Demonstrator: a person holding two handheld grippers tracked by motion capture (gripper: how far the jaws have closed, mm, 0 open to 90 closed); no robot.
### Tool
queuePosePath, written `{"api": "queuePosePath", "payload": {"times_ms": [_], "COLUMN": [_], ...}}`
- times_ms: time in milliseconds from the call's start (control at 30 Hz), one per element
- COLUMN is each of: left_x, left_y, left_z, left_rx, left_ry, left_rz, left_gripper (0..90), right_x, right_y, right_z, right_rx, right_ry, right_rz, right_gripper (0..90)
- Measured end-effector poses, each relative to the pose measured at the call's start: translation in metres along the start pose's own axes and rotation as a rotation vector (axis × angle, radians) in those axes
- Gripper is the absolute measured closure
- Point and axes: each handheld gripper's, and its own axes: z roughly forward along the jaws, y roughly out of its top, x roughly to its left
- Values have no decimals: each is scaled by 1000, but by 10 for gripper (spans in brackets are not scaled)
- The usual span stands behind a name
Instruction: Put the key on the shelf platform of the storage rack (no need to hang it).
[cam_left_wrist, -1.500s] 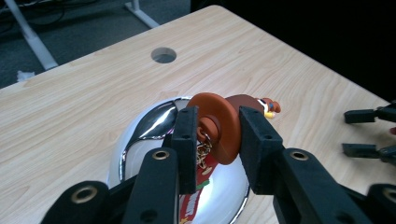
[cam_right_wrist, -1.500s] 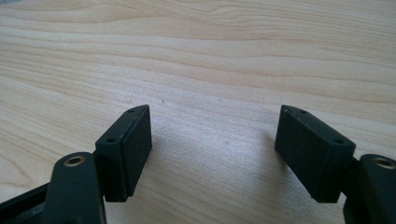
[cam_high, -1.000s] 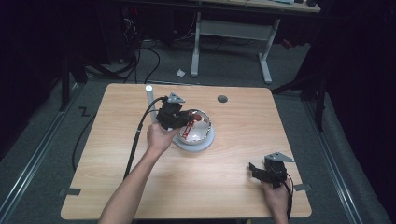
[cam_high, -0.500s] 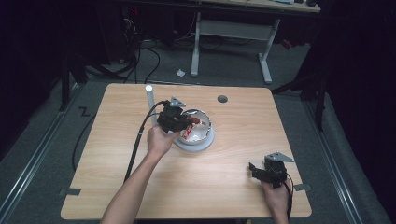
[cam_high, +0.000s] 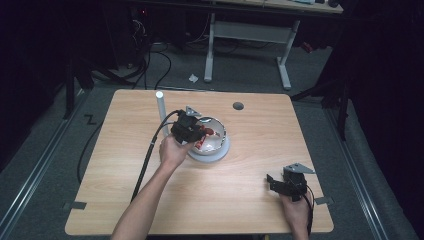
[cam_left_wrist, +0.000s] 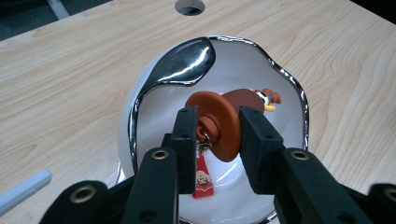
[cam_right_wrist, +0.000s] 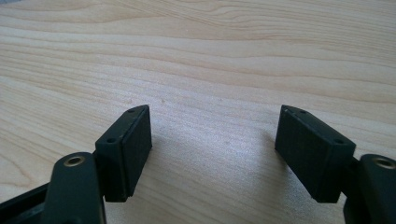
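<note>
Black two-jaw left tool (cam_left_wrist: 217, 135), ribbed pads, brass-ringed screw holes, black trailing cable, bare forearms

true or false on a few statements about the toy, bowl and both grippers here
1. The left gripper is shut on the brown toy. True.
2. The toy is over the white bowl. True.
3. The right gripper holds a spoon. False: its jaws stand open over bare table.
4. The bowl sits on the floor. False: it is on the table.
5. A red tag hangs under the toy. True.
</note>
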Motion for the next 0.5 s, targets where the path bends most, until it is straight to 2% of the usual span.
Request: {"api": "queuePosePath", "payload": {"times_ms": [333, 500], "left_x": [1, 0], "left_y": [-6, -9], "left_z": [6, 7], "left_rx": [8, 17], "left_ry": [-5, -5], "left_rz": [-29, -27], "left_gripper": [686, 681], "right_x": [0, 0], "right_y": [0, 0], "right_z": [0, 0], "right_rx": [0, 0], "right_ry": [0, 0], "right_rz": [-1, -1], "right_gripper": [274, 274]}}
